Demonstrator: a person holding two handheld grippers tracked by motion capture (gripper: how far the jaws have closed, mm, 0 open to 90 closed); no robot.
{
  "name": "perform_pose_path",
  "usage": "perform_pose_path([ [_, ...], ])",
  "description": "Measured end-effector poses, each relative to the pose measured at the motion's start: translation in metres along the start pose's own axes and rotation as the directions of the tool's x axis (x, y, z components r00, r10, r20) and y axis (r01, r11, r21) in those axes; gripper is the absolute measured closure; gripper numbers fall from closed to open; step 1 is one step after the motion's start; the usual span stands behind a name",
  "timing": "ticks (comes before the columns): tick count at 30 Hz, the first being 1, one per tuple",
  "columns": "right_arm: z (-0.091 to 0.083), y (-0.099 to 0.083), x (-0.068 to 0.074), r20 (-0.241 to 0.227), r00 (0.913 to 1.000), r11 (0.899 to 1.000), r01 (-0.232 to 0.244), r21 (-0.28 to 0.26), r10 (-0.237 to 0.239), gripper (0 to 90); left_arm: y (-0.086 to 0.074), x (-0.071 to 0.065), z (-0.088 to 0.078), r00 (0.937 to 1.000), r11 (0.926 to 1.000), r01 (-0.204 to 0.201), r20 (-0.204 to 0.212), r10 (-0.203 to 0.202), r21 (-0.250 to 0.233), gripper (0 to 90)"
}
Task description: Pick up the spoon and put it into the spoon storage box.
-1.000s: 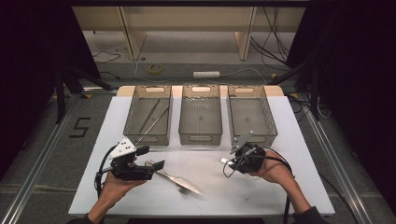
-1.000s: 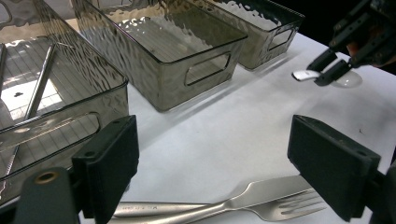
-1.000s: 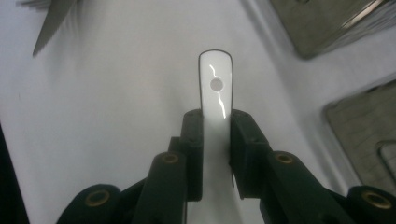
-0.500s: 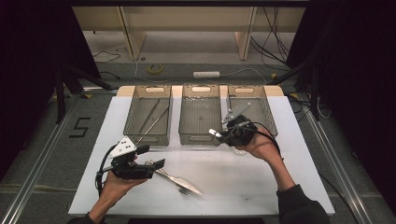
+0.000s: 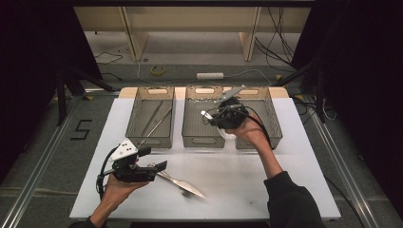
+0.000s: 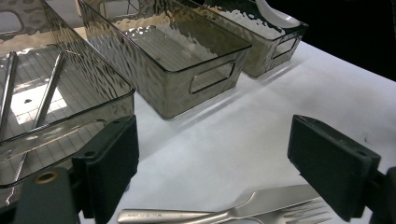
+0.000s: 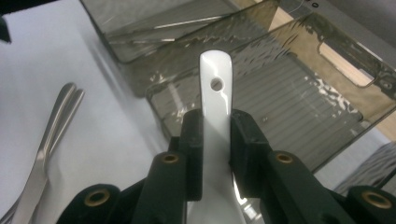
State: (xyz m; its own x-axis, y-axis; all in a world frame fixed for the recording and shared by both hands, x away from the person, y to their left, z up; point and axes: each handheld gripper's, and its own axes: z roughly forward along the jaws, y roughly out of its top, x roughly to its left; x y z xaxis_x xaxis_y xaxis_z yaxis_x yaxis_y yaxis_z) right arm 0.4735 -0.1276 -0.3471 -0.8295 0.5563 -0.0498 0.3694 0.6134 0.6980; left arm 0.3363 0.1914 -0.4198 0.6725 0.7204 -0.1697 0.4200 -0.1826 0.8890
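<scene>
The right gripper [image 5: 227, 110] is closed on a white spoon [image 7: 215, 100]. Its two black pads squeeze the spoon's handle from both sides, and the handle has a small round hole near its tip. In the high view this gripper is up in the air over the gap between the middle bin [image 5: 204, 138] and the right bin [image 5: 272, 124], and the bowl of the spoon peeks out under the hand.

The left gripper [image 5: 153, 160] is open, with nothing between its pads. It sits low over the white bench [image 5: 247, 180], near the front edge. A metal fork [image 6: 224, 211] lies flat on the bench just in front of it, and a knife [image 5: 167, 176] lies with the fork. There are tiny letters stamped on the fork's handle, but they are too small to read.

The left bin [image 5: 148, 138] holds long thin metal sticks [image 5: 153, 118]. All three bins are see-through and smoky grey, side by side at the back of the bench.

A black number 5 [image 5: 81, 129] is marked on the floor to the left of the bench
</scene>
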Motion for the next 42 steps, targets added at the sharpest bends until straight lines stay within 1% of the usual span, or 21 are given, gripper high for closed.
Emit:
perform_pose_path([
  [5,0.011,0.013,-0.006,0.017,0.9998,1.0,-0.014,-0.007,0.014,76.9,0.0,0.0,-0.001,1.0,1.0,0.001,-0.002,-0.001,-0.006,16.2],
  [6,0.013,0.015,-0.006,0.019,0.9996,1.0,-0.021,-0.015,0.021,77.0,0.0,0.0,-0.001,1.0,1.0,0.001,-0.002,-0.001,-0.007,16.2],
  [10,0.023,0.022,-0.01,0.034,0.9988,0.999,-0.036,-0.006,0.037,76.9,0.0,0.0,0.0,1.0,1.0,-0.003,0.0,0.003,-0.006,16.2],
  [15,0.034,0.026,-0.017,0.042,0.9951,0.995,-0.088,-0.037,0.09,76.9,0.0,0.0,0.0,1.0,0.9999,-0.002,0.001,0.002,-0.01,16.2],
  [19,0.042,0.026,-0.021,0.061,0.9919,0.993,-0.108,-0.046,0.111,76.9,0.0,0.0,-0.001,1.0,0.9999,-0.003,0.0,0.003,-0.01,16.2],
  [23,0.05,0.024,-0.025,0.074,0.9893,0.991,-0.123,-0.043,0.126,76.9,0.0,0.0,-0.001,1.0,0.9999,-0.003,0.0,0.003,-0.011,16.2],
  [30,0.06,0.022,-0.028,0.088,0.984,0.987,-0.152,-0.042,0.155,76.9,0.0,0.0,-0.001,1.0,0.9999,-0.004,0.002,0.005,-0.011,16.2],
  [42,0.077,0.017,-0.032,0.103,0.9767,0.982,-0.187,-0.024,0.188,76.8,0.0,0.0,-0.002,1.0,0.9999,-0.006,0.0,0.006,-0.011,16.2],
])
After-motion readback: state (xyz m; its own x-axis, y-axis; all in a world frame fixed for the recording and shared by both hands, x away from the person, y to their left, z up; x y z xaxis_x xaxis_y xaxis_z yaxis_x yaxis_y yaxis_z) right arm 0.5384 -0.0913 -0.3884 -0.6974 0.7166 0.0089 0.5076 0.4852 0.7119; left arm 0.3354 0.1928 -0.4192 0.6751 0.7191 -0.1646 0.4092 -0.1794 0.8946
